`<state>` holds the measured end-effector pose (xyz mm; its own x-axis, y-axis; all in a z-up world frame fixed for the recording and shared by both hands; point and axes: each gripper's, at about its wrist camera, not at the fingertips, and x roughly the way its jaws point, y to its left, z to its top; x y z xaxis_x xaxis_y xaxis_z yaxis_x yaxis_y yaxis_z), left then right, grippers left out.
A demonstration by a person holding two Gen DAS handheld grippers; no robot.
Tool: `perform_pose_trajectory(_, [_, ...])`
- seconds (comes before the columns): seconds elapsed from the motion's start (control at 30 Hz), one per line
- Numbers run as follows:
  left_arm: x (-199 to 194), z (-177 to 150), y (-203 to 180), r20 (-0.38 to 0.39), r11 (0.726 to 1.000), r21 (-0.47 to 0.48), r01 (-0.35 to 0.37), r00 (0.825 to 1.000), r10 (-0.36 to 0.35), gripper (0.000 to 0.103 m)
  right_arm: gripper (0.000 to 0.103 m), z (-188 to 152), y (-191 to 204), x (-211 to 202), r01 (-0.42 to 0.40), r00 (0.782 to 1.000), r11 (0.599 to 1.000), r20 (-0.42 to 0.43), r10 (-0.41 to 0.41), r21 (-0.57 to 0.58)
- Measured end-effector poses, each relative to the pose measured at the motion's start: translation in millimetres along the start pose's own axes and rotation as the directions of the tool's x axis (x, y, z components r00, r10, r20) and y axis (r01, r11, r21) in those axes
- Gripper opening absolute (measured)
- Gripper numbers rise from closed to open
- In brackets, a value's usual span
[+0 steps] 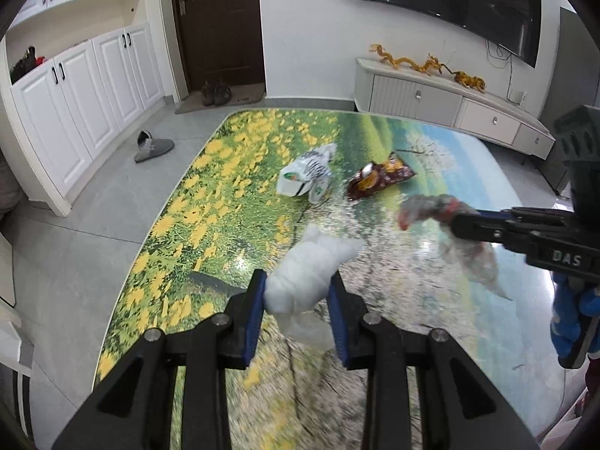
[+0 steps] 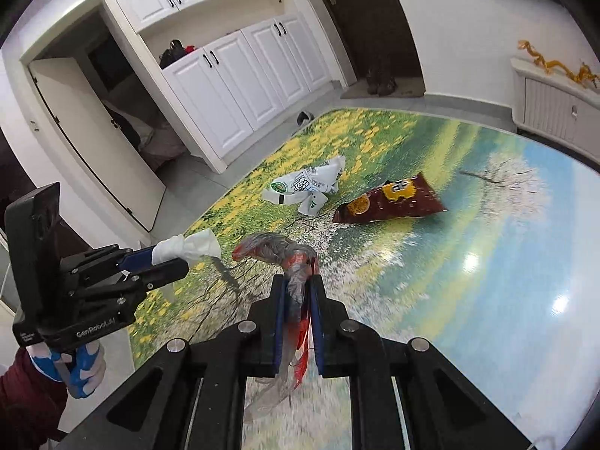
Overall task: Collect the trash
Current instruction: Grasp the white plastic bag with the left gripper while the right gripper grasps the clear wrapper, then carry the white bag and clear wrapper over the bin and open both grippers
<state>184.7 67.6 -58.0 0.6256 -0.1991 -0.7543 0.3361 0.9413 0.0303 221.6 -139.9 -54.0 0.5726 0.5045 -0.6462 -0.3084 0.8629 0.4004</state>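
My left gripper (image 1: 299, 281) is shut on a crumpled white plastic wad (image 1: 311, 266) and holds it above the table; it also shows in the right wrist view (image 2: 170, 258) with the white wad (image 2: 187, 248). My right gripper (image 2: 299, 281) is shut on a clear and red plastic bag (image 2: 279, 253), also lifted; in the left wrist view the right gripper (image 1: 455, 223) holds the bag (image 1: 431, 206). A white printed bag (image 1: 307, 176) (image 2: 307, 187) and a brown snack wrapper (image 1: 378, 180) (image 2: 393, 198) lie on the table beyond both grippers.
The table (image 1: 225, 202) (image 2: 487, 247) has a glossy flower-field print. White cabinets (image 1: 75, 105), a dark door (image 1: 221, 22), slippers (image 1: 153, 146) on the floor and a low TV console (image 1: 450, 101) surround it.
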Motion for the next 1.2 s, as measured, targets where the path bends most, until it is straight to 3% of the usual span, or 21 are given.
perform_pose_trajectory(0.2, [-36.3,-1.6,-44.9,0.053,0.998,0.051,-0.048,0.998,0.045,0.030,0.012,-22.5,-5.0,-70.1,0.003,0.994,1.000,0.107,-0.005,0.018])
perform_pose_trajectory(0.5, [-60.6,-8.9,-114.3,0.085,0.995,0.089,-0.036,0.996,0.029,0.030,0.012,-62.8,-26.1,-155.5,0.088,0.975,0.995,0.201,-0.095,0.041])
perform_pose_trajectory(0.93, [-66.7,-11.9,-213.2,0.100,0.972,0.232,0.027,0.994,-0.051,0.030,0.012,-118.9,-83.2,-226.7,0.169,0.945,0.966,0.246,-0.216,0.196])
perform_pose_trajectory(1.2, [-50.5,-10.7,-264.0,0.059,0.948,0.302,0.097,0.991,-0.120,0.030,0.012,-152.4,-120.2,-255.0,0.220,0.928,0.929,0.229,-0.293,0.297])
